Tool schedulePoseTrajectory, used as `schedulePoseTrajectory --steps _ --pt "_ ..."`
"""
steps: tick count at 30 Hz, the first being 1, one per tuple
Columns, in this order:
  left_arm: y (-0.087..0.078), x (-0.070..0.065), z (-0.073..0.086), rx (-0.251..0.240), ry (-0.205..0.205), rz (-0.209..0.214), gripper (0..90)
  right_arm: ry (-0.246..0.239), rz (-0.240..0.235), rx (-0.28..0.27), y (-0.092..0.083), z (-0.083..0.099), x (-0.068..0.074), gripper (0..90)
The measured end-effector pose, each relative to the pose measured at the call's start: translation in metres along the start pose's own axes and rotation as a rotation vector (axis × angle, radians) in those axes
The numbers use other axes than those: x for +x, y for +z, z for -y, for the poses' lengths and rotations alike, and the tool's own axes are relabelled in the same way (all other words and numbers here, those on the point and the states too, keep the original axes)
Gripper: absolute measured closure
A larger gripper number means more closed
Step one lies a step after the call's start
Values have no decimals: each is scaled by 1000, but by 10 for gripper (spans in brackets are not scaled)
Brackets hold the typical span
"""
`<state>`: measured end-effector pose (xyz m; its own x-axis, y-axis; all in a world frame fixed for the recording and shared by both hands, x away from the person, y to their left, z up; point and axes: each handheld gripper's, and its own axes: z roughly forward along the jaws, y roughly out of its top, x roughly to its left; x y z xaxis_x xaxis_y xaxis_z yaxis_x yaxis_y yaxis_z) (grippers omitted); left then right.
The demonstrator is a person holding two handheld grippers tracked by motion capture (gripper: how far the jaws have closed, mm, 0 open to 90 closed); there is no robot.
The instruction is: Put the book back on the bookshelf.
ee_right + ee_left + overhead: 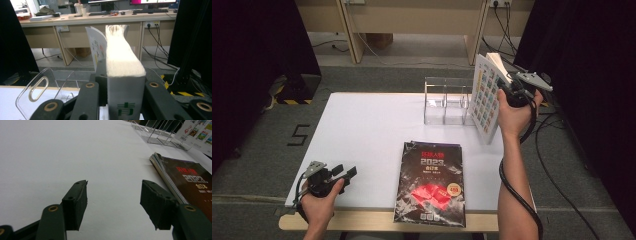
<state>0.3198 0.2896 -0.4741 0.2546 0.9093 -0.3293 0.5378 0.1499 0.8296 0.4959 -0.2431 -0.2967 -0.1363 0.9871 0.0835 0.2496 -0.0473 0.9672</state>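
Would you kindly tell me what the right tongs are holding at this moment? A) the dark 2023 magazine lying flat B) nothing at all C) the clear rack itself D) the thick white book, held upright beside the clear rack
D: the right tongs clamp the thick white book, upright beside the clear acrylic rack.

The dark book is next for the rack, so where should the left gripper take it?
Grip the dark book by its left page edge, coming in level from the left gripper's side: it lies flat, and that edge faces the open jaws.
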Motion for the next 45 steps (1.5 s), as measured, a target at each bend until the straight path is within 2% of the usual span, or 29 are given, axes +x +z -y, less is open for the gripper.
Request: schedulePoseTrajectory --steps 21,25,31,45 --pt "-1 1 -1 -7 2 -2 377 -9 13 -6 18 -13 4 743" --pt "-2 1 -1 -10 -1 -3 377 -12 16 -9 19 -13 4 744" --pt "-2 1 -1 -11 -3 -2 377 9 16 -3 23 -11 5 743" --pt "-2 0 -1 -8 -3 -2 377 6 20 -11 30 -16 5 743"
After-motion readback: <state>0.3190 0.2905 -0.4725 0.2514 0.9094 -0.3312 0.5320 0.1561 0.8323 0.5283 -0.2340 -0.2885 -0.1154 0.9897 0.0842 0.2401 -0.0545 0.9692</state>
